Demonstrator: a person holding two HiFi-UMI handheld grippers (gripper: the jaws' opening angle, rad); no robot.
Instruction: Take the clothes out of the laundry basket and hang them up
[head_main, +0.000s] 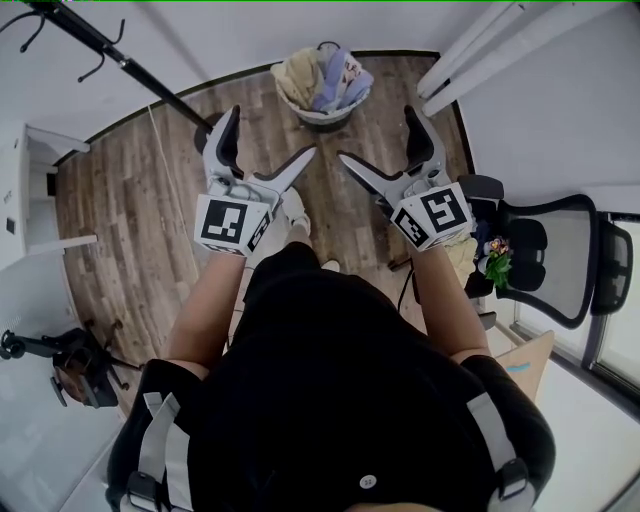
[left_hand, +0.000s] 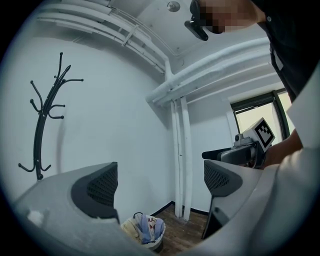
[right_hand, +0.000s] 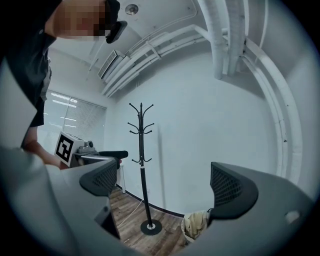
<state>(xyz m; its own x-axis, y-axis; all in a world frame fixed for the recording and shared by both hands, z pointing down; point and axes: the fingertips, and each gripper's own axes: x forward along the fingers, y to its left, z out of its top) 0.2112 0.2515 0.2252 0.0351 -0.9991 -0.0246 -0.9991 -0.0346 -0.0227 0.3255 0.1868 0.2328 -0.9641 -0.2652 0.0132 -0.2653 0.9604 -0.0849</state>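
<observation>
**Now: both tools open, laundry basket (head_main: 318, 117) full at 12 o'clock**

One coat stand (head_main: 100, 45) rises at 10 o'clock. The person holds the left gripper (head_main: 262, 150) out level in front, jaws spread wide with nothing between them. Farther out between the two tools, the single laundry basket sits on the wood floor (head_main: 130, 200), well apart from both. It holds clothes (head_main: 325, 72), of which at least three pieces show: cream, lavender and printed. The right gripper (head_main: 383, 143) mirrors the left, jaws parted and empty.
</observation>
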